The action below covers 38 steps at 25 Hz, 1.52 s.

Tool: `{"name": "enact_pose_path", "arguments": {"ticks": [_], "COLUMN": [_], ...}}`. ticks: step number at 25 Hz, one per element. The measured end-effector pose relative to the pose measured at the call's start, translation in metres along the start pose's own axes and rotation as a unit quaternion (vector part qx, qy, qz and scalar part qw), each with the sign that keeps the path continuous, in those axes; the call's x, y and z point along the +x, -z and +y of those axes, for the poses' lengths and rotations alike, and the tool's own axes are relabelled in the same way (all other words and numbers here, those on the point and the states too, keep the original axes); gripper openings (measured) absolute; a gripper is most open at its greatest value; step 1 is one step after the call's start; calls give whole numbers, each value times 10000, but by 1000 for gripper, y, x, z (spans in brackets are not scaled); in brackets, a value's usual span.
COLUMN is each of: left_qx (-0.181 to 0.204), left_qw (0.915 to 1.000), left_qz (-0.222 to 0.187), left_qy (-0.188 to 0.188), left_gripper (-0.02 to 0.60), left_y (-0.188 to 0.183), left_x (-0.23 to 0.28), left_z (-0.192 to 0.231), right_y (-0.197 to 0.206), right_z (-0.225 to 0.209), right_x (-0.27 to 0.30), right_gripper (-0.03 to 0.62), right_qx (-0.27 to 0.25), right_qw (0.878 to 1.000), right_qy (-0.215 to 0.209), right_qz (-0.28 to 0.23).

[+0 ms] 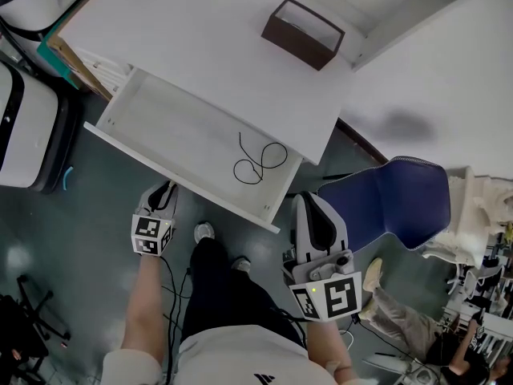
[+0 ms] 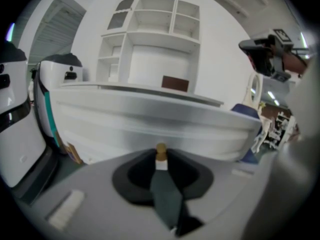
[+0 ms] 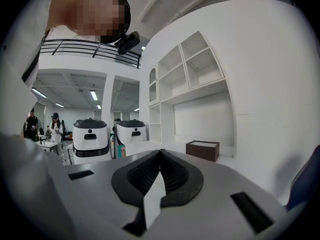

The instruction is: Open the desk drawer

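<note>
White desk [image 1: 240, 62] over a grey-green floor [image 1: 96, 239], drawer [image 1: 160, 123] already pulled well out. Left gripper [image 2: 160, 156] jaws pinched on a small brass-coloured knob [image 2: 160, 148], drawer front right at the tips. Right gripper [image 3: 160, 156] jaws pressed together, nothing in them, just beside the drawer's right-hand corner. Black cable [image 1: 258, 160] loose inside, brown box [image 1: 303, 32] up on the desk, blue chair [image 1: 393, 203] off right. Left gripper tilted down a bit, right one roughly level.

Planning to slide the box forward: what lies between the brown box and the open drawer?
Head view: only bare white desk top lies between the brown box and the drawer.
</note>
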<state>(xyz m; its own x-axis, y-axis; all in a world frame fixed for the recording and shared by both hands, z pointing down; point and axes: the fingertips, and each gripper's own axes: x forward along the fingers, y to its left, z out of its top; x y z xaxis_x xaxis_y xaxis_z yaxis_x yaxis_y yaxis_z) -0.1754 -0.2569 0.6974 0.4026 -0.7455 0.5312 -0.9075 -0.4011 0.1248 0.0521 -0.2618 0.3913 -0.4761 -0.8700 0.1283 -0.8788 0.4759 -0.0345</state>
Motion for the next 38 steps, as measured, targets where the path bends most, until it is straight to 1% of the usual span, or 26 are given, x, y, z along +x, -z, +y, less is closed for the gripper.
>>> {"name": "enact_pose_path", "arguments": {"ticks": [5, 11, 12, 16, 18, 27, 34, 38], "left_qx": [-104, -363, -357, -267, -247, -95, -189, -124], "left_qw": [9999, 9984, 9982, 9972, 9964, 9925, 9856, 9824], "left_qz": [-98, -355, -405, -618, -726, -1109, -1465, -1634], "left_qy": [-23, -239, -264, -311, -353, -512, -824, -901], "left_gripper": [74, 83, 83, 25, 8, 6, 6, 6], "left_y": [3, -4, -7, -23, -32, -70, -99, -115], "left_x": [-2, -12, -16, -34, -43, -86, -124, -143], "left_z": [1, 2, 1, -7, -11, -37, -52, -64], "right_y": [-2, -6, -6, -8, -9, -11, -18, -23], "right_z": [4, 9, 11, 17, 22, 32, 32, 32], "right_x": [-4, -12, -14, -19, -22, -42, -63, -73], "right_gripper": [0, 0, 0, 0, 0, 0, 0, 0], "right_qx": [-29, -62, -60, -61, -75, -155, -242, -315], "right_qw": [10000, 9999, 9999, 9997, 9996, 9988, 9980, 9975], "right_qy": [-23, -80, -98, -196, -260, -454, -546, -582], "right_qz": [-35, -77, -85, -113, -119, -137, -197, -241]}}
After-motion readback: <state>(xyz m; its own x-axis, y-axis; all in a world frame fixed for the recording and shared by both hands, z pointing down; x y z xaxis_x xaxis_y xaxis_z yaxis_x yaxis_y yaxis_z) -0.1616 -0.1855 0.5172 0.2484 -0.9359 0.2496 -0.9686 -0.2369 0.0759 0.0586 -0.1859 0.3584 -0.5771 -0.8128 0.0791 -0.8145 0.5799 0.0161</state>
